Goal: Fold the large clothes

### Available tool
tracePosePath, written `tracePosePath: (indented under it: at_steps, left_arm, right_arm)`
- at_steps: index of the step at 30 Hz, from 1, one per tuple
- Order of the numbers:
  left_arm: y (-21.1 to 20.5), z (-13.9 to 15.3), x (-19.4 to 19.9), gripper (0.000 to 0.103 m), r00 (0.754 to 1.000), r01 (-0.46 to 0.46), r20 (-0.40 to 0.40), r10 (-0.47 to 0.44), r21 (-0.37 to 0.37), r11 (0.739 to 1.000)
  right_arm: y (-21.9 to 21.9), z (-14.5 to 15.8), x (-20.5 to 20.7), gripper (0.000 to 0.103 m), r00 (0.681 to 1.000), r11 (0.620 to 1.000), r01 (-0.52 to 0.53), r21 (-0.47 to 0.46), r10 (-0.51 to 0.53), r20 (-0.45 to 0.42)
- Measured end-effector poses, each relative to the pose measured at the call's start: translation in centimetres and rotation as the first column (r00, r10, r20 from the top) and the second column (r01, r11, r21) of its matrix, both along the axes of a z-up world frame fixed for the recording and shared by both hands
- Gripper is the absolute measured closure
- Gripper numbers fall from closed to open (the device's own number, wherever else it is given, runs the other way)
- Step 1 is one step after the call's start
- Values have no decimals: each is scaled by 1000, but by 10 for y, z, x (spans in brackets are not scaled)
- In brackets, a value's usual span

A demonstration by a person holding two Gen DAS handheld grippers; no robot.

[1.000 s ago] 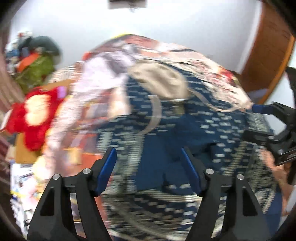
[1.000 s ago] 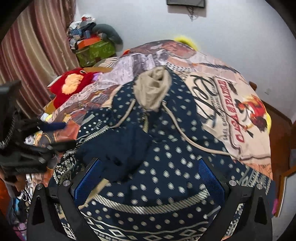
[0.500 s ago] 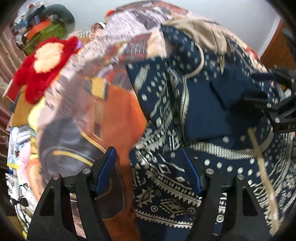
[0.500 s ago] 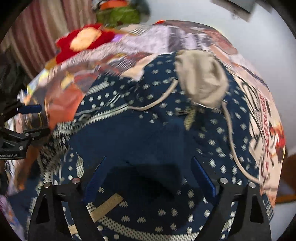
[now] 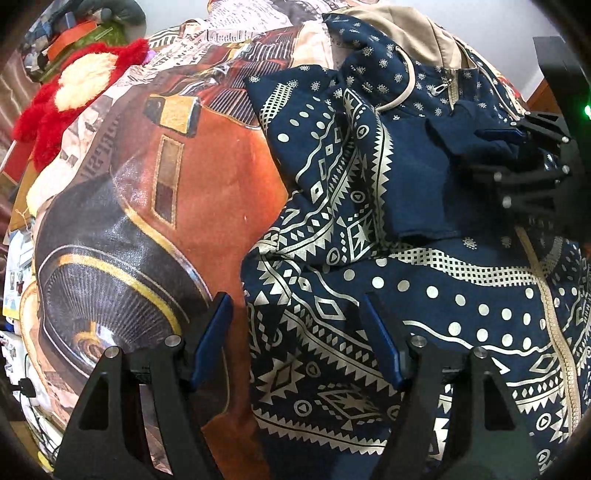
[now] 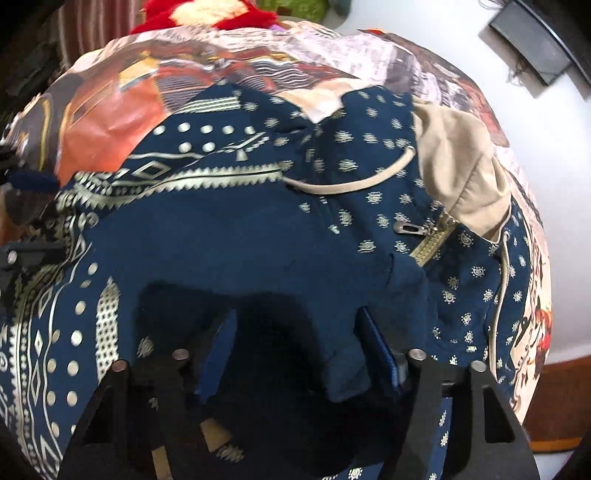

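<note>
Left wrist view: the left tongs [image 5: 297,339] stand wide apart with nothing between their blue pads, poised over the near side edge of a navy hooded jacket [image 5: 424,302] printed with pale geometric bands and dots. The jacket lies spread on a bed whose printed bedspread [image 5: 177,192] shows a large orange car to the left of these tongs. Ahead of them a sleeve [image 5: 325,177] is folded inward across the jacket's front, and the tan-lined hood [image 5: 406,26] lies at the far end, its drawstring [image 5: 400,96] curling below it. To the right, the right tongs [image 5: 517,147] reach into a plain navy fold of the cloth. A red plush toy [image 5: 74,96] sits far off to the left by the bed's edge. In the right wrist view, the right tongs [image 6: 295,354] are opened moderately, with dark navy jacket fabric [image 6: 258,251] bunched between and over the blue pads; whether the pads actually pinch it cannot be told. Ahead and to the right of them lie the zipper pull [image 6: 406,227] and the hood [image 6: 461,166], with a white wall [image 6: 554,147] beyond.
</note>
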State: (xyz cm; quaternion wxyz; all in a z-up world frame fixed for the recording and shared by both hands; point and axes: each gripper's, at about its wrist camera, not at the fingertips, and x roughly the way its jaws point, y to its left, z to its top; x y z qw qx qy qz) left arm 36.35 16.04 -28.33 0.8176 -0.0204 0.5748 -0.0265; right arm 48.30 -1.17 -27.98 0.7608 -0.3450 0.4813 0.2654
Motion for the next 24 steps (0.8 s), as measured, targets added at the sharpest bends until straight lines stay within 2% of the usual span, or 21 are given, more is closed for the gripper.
tracePosePath:
  at_steps: [5,9,13,20,24]
  left_arm:
    - [-6,-2,7,33,1000,12,20,-13,41,999]
    - [-12,-3,13,33,999,22,34,-25,89,996]
    - [-18,-2,17,33,998,21,52,-28,136,990]
    - [-6,-2,23,33,998,-12,64,5,117,993]
    - [-3,-1,23,41,997,-30,69,22,127,991]
  right_arm:
    - [-4,6,6,73,999,1000,29,-5,-28,25]
    - [-21,20,11,91,996,992,89,84,-90,7]
    - [-44,47,13,93,987,967,151,203,-159,22]
    - [-87,103,9,93,964,900,226,372,-263,51]
    - [-117,125,5,93,948,864,265,428,-314,48]
